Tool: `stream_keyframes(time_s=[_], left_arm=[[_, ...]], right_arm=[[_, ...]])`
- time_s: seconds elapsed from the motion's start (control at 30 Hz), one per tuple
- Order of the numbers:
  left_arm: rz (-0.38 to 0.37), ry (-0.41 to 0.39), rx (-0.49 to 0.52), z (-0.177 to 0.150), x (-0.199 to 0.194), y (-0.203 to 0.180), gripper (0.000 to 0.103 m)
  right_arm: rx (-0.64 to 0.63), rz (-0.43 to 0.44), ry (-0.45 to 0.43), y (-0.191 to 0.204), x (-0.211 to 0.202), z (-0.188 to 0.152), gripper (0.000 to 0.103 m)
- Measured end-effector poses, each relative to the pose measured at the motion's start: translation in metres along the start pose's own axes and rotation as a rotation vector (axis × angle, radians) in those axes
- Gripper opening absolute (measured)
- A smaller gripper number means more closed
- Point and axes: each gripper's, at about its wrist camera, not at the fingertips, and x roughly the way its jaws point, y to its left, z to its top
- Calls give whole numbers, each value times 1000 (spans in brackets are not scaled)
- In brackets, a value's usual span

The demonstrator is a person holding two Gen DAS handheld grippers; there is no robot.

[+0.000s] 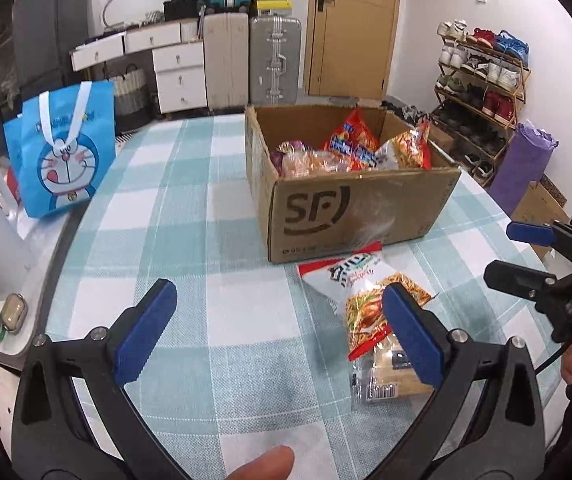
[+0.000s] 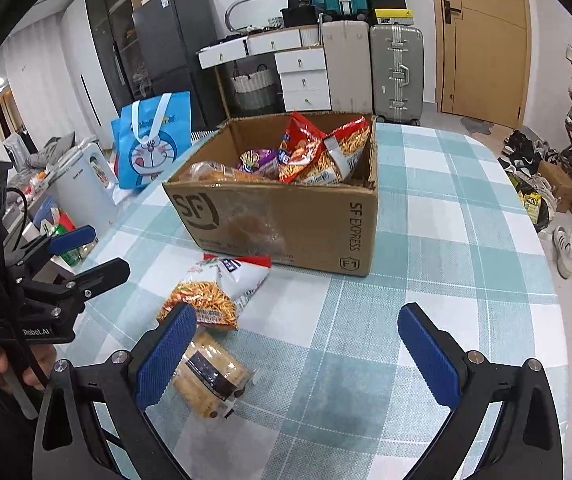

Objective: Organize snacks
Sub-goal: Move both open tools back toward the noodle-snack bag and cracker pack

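Remaining outside the SF cardboard box (image 2: 286, 216): noodle snack bag (image 2: 214, 288) and cracker packet (image 2: 210, 376), both flat on the checked tabletop (image 2: 425, 280). Left tool (image 1: 282, 332) and right tool (image 2: 297, 352) gape wide, empty. Packet lies just beside the right tool's left pad; pinch its midsection, then lift clear of the box wall.

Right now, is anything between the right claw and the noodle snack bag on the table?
Yes. A cracker pack lies just before the right claw, between it and the noodle snack bag. The claw is open and empty.
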Motion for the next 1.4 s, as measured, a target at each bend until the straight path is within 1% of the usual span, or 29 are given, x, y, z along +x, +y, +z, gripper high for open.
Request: stream_keyframes(time_s=[0.13,0.27,0.53,0.87,1.1,1.27,1.4], left_arm=[[24,14,20,-1,6,-2,103],[27,32,24,-3,13,-3,103],[45,61,53,-7,23,-6,103],[56,71,89,-11,27,-11,103],[55,74,79,-10,28,-9,103],[54,81,70,-10,30,-5,103],[54,84,70,-11,32,-4,103]], right_arm=[[-17,-10,36,0,10,-4,102],[-39,-10,76,1,18,-8,102],[-133,14,156,20,34,-19,102],[-189,51,196,42,49,-29,102],[-256,80,220,63,57,-39,102],[-292,62,248,74,69,-47,102],[-265,64,259,67,75,-48,102]])
